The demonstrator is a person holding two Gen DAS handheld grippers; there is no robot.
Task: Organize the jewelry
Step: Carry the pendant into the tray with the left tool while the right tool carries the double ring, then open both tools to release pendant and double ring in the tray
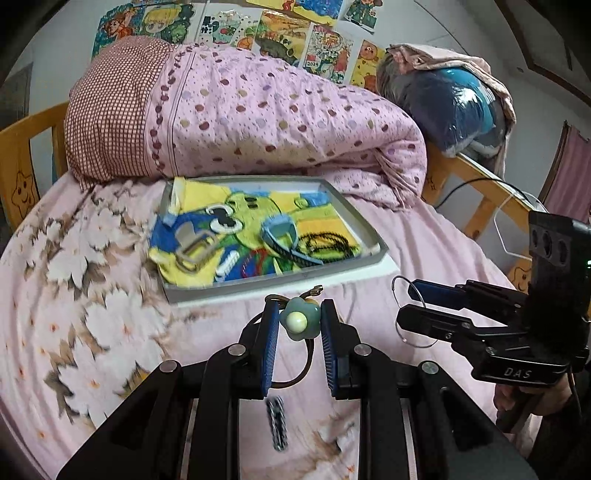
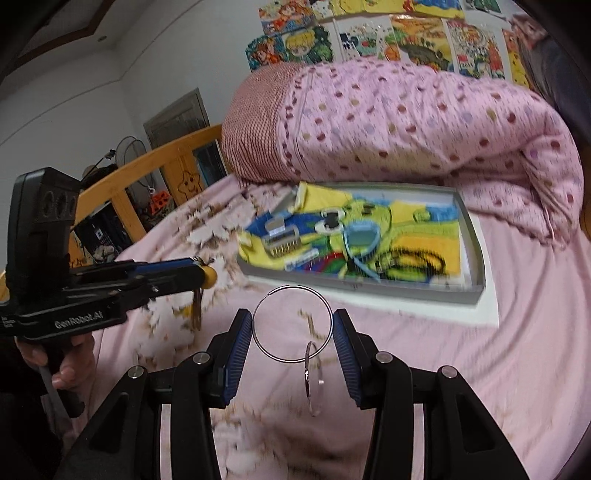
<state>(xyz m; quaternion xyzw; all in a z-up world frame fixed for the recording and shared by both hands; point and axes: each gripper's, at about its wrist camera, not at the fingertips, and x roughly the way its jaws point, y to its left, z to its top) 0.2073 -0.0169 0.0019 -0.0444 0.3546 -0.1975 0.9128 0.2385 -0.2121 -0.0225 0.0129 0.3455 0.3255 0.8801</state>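
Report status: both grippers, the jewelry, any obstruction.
Left gripper shut on flower hair tie. Right gripper shut on hoop. Tray ahead, path clear.

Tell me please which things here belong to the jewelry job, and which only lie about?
Job:
- flower hair tie, in left gripper
- hoop ring, in right gripper
- tray holding watch and clips

Lying about:
- folded quilt
- wall drawings
- bed rail

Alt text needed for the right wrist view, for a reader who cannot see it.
The right tongs grip a thin silver hoop above a pink bed, a second ring dangling from it. Beyond lies a grey tray lined with a bright cartoon towel; at left, the left tongs hold a flower hair tie.
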